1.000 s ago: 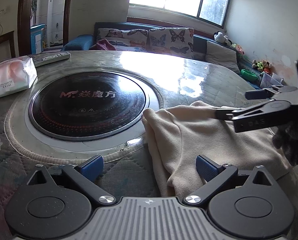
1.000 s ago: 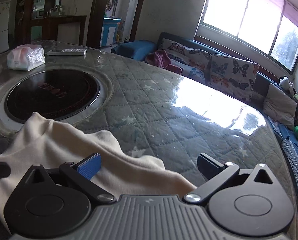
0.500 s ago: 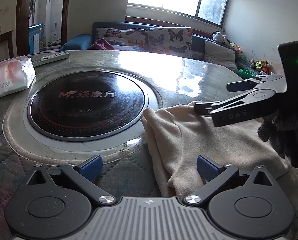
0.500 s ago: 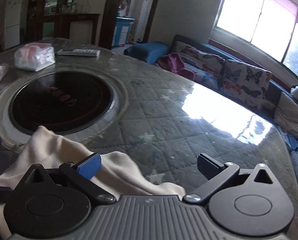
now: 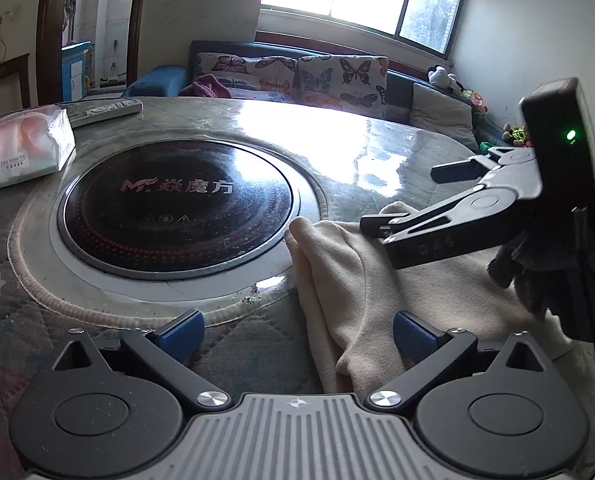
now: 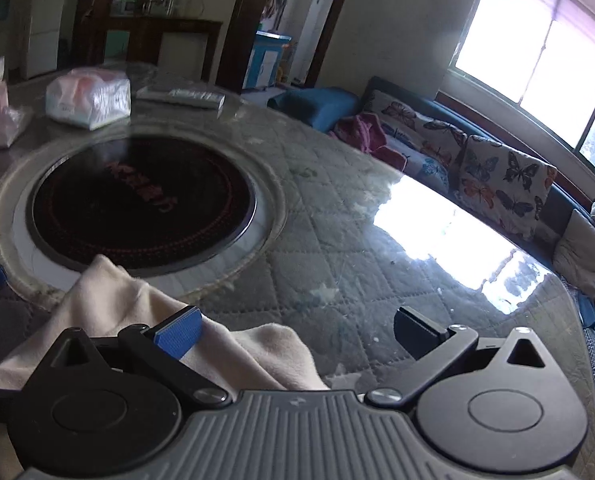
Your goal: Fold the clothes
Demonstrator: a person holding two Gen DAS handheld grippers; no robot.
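A cream garment (image 5: 361,280) lies bunched on the quilted table, just right of the round hob. My left gripper (image 5: 297,334) is open low over the table; the garment's near fold lies between its blue pads, untouched by them. In the left wrist view my right gripper (image 5: 411,200) hovers open above the garment's far edge, held by a dark-gloved hand (image 5: 537,264). In the right wrist view the right gripper (image 6: 295,328) stands open with nothing gripped, and the cream garment (image 6: 113,300) lies under its left finger.
A black round induction hob (image 5: 177,204) is set into the table. A tissue pack (image 5: 21,152) and a remote (image 5: 105,110) lie at the far left. A sofa with butterfly cushions (image 5: 297,76) runs behind the table, under bright windows.
The right gripper has risen and swung left over the garment toward the hob, staying open. The left gripper and the garment have barely moved.
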